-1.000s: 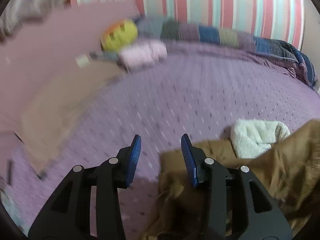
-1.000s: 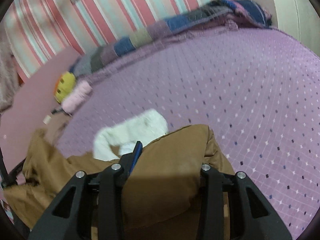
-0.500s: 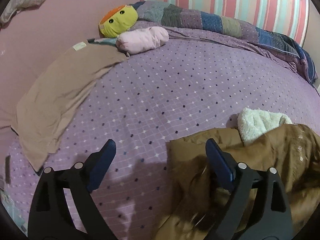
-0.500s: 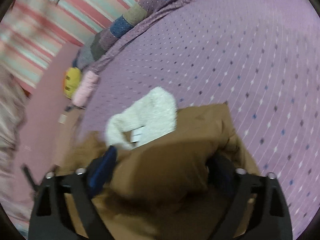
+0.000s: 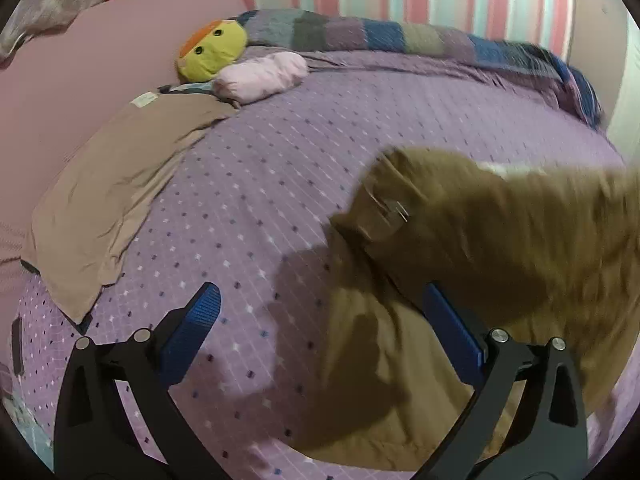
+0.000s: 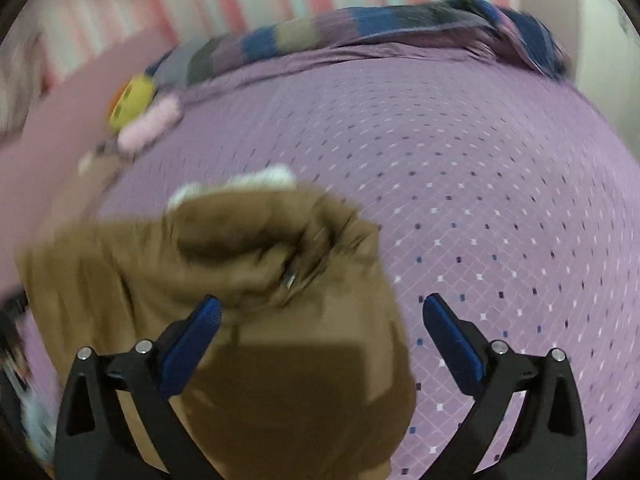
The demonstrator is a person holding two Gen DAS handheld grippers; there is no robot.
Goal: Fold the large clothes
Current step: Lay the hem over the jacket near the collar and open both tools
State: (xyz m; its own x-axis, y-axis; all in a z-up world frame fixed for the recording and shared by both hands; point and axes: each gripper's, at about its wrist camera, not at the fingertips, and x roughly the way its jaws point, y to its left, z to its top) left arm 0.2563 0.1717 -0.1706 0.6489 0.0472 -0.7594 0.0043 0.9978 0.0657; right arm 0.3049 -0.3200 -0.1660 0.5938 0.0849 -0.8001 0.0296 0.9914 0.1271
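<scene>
While both claws stand wide apart and hold nothing, the brown coat [image 6: 248, 280] lies bunched on the purple bedspread [image 6: 480, 200], its surface rumpled into thick folds with a strip of white fleece lining [image 6: 240, 184] showing at its far edge. In the left view the coat [image 5: 500, 240] is motion-blurred; its long axis seems to run from lower left to upper right, though the blur leaves this unsure. The left gripper [image 5: 320, 312] hovers at its near edge, the right gripper [image 6: 320, 320] just above its bulk.
</scene>
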